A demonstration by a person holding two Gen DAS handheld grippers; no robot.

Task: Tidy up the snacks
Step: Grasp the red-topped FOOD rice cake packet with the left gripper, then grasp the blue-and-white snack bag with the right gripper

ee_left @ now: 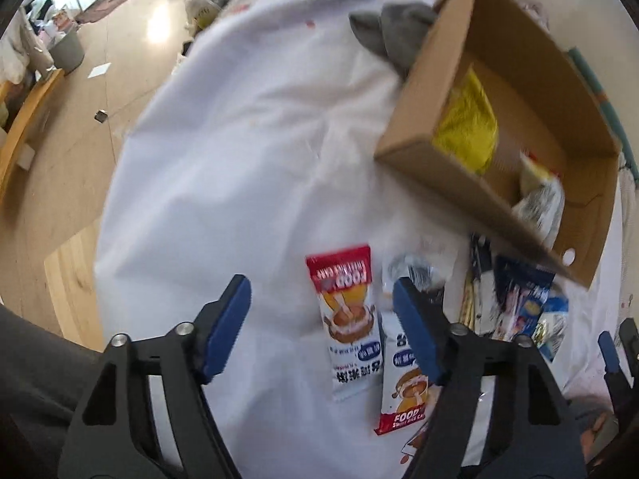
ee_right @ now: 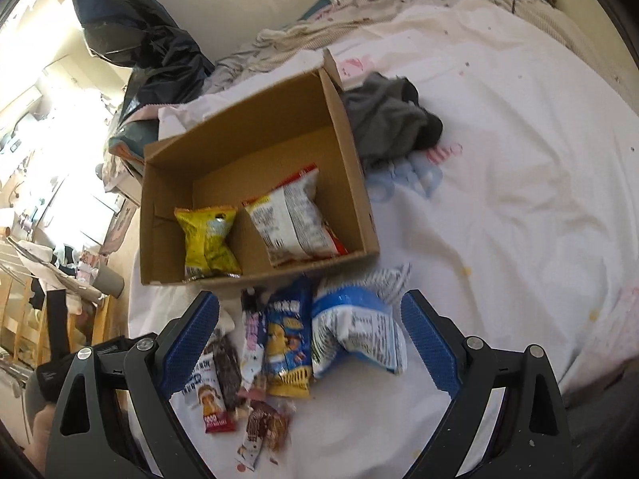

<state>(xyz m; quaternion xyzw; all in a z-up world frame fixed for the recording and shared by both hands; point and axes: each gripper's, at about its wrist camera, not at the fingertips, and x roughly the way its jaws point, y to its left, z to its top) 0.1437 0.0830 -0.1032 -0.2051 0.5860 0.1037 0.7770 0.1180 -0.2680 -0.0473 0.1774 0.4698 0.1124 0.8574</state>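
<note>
Two packs sat in the box (ee_right: 255, 159) on the bed (ee_right: 499, 183): yellow bag (ee_right: 207, 239) left, white bag (ee_right: 293, 219) right. More snacks (ee_right: 279, 335) lay piled just in front of it. Left gripper (ee_left: 321, 321) was spread, empty, over two rice-cake bars (ee_left: 351, 319). Right gripper (ee_right: 309, 341) was spread, empty, over the pile. Grey cloth (ee_right: 387, 119) lay beside the box.

bright daylight from left | window glare | motion blur | fisheye-warped edges

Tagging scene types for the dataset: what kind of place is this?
Most likely a lived-in bedroom. The snacks and cardboard box sit on a bed's rumpled white sheet, a grey garment lies beside the box, and bedding is bunched along the wall.
</note>
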